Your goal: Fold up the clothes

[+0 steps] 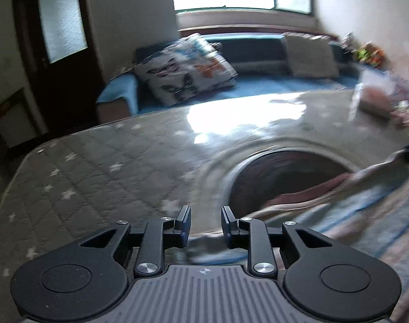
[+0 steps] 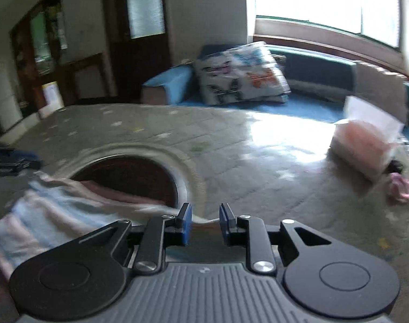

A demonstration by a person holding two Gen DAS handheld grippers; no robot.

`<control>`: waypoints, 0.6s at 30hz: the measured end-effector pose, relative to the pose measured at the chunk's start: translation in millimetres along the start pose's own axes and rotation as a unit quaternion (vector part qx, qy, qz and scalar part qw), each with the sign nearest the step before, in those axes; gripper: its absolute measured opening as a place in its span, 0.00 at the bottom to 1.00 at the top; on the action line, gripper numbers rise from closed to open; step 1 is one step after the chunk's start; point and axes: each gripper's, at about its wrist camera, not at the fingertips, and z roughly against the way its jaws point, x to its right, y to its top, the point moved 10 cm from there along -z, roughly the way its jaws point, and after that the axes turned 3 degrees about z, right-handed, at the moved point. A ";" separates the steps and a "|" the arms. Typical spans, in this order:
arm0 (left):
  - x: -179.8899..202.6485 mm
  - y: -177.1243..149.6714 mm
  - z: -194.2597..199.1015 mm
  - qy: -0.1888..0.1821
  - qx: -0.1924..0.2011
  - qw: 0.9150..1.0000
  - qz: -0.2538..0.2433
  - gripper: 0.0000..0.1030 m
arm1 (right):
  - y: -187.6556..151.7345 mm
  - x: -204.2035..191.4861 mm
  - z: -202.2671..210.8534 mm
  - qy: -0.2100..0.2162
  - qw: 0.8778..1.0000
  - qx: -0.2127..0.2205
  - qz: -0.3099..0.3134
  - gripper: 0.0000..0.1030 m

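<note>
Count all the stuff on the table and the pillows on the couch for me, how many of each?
Striped cloth: 1
Clear box with pink inside: 1
Small pink bundle: 1
Butterfly pillow: 1
Plain beige pillow: 1
Total: 5
Some colourful bits far right on the couch are too blurry to count.

Quilted glossy table cover point(image 1: 102, 161); soft striped cloth point(image 2: 51, 215).

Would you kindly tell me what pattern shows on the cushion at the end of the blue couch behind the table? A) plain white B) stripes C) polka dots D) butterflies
D: the cushion leaning on the blue couch carries black, orange and blue butterflies; the right wrist view shows them too.
</note>
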 end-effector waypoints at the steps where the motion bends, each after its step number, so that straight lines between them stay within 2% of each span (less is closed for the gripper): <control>1: 8.6 -0.3 1.9 -0.015 -0.001 1.000 -0.004 0.26 | -3.0 -5.9 -3.6 0.008 1.000 -0.005 0.001 0.21; 4: 33.1 -5.8 -0.5 -0.052 -0.016 0.998 -0.019 0.24 | -12.9 -20.3 -18.0 0.028 0.999 -0.023 0.003 0.22; 8: 41.6 -14.6 -25.6 -0.056 -0.046 0.997 -0.022 0.24 | -21.7 -22.1 -38.2 0.029 0.999 -0.039 -0.009 0.22; 12: 29.2 -23.6 -51.5 -0.037 -0.066 0.997 -0.012 0.24 | -22.1 -13.7 -53.4 0.029 0.998 -0.044 -0.028 0.23; 18: 8.8 -18.8 -53.1 -0.006 -0.054 0.998 0.017 0.25 | -17.8 2.6 -50.9 0.001 0.998 -0.032 -0.049 0.26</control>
